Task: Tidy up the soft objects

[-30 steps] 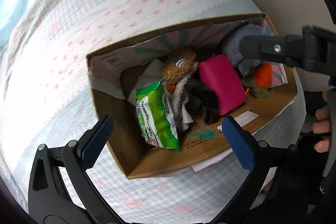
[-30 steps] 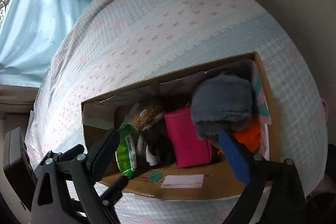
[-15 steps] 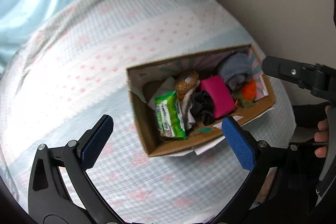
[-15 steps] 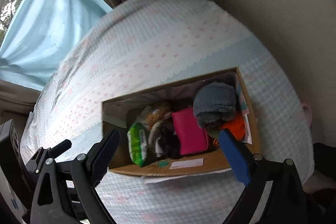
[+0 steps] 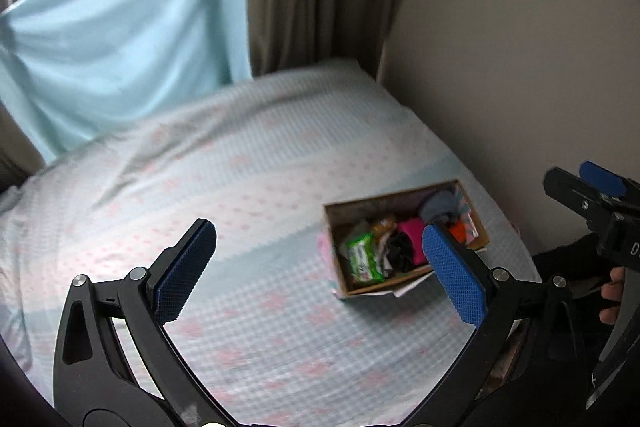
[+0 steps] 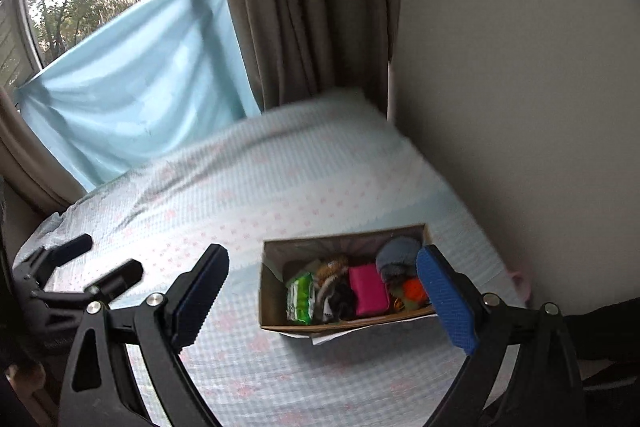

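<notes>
From my left wrist, my left hand-held gripper (image 5: 318, 269) spread wide and holding nothing, cardboard box (image 5: 416, 283) of soft things on the bed (image 5: 240, 187), green packet (image 5: 363, 262) print too blurred to read, from my right wrist, my right hand-held gripper (image 6: 326, 299) spread and holding nothing, pink pouch (image 6: 368, 290) and grey plush (image 6: 396, 259) inside the box.

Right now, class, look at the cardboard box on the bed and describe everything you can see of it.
The cardboard box is a plain brown, open-topped rectangle resting flat on the checked bedsheet, near the wall. Its inside back wall looks printed with pale stripes. It is packed with soft items: a green packet, a brown plush, dark fabric, a pink pouch, a grey fluffy item and something orange. White paper pokes out beneath its front edge. Neither gripper touches it.
</notes>
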Motion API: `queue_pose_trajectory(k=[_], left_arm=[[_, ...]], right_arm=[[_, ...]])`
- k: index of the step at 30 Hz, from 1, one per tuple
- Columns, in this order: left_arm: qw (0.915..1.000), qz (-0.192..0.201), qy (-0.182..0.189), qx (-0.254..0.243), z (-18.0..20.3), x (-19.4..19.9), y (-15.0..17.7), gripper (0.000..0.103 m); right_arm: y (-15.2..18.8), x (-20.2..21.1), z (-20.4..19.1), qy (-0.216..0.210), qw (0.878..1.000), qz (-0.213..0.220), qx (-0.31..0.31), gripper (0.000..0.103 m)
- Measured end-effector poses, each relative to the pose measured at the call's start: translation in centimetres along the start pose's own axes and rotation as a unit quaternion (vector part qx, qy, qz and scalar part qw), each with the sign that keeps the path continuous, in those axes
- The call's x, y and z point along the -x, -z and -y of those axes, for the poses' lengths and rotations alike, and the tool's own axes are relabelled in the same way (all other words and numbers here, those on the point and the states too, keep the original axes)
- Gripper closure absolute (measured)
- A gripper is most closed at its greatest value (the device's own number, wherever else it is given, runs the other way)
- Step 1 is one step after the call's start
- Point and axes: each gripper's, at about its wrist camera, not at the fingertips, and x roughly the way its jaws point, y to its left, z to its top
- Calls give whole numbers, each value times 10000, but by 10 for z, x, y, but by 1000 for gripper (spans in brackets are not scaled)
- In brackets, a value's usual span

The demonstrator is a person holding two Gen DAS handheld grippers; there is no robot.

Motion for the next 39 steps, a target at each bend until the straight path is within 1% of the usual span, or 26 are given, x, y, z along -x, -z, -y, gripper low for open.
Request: queue_pose_trajectory(k=[4, 7, 9, 13, 17, 20, 24, 39], left_arm=[[9992, 387, -112, 67, -25, 46, 6, 0], [9974, 678, -150, 174, -44, 80, 14, 0], [9958, 892, -123, 150, -53, 100, 22, 0], [9927, 1177, -246, 12, -62, 127, 37, 0], [9906, 1355, -207, 19, -66, 143, 48, 0], [9864, 1616, -292, 58, -67, 156, 57, 0], [9838, 1748, -389, -34, -62, 165, 62, 0], [9807, 1906, -443, 1, -56, 177, 63, 0]], right_arm=[[12, 44, -30, 114, 9992, 394, 5, 9], [21, 66, -47, 186, 9980, 601, 29, 9], [29, 80, -57, 221, 9969, 752, 15, 9], [44, 101, -73, 301, 9946, 998, -17, 9], [54, 116, -83, 442, 9920, 1180, 43, 9], [59, 124, -88, 530, 9902, 1290, 59, 9], [61, 131, -92, 576, 9884, 1404, 89, 9], [61, 140, -95, 558, 9858, 1576, 161, 9]])
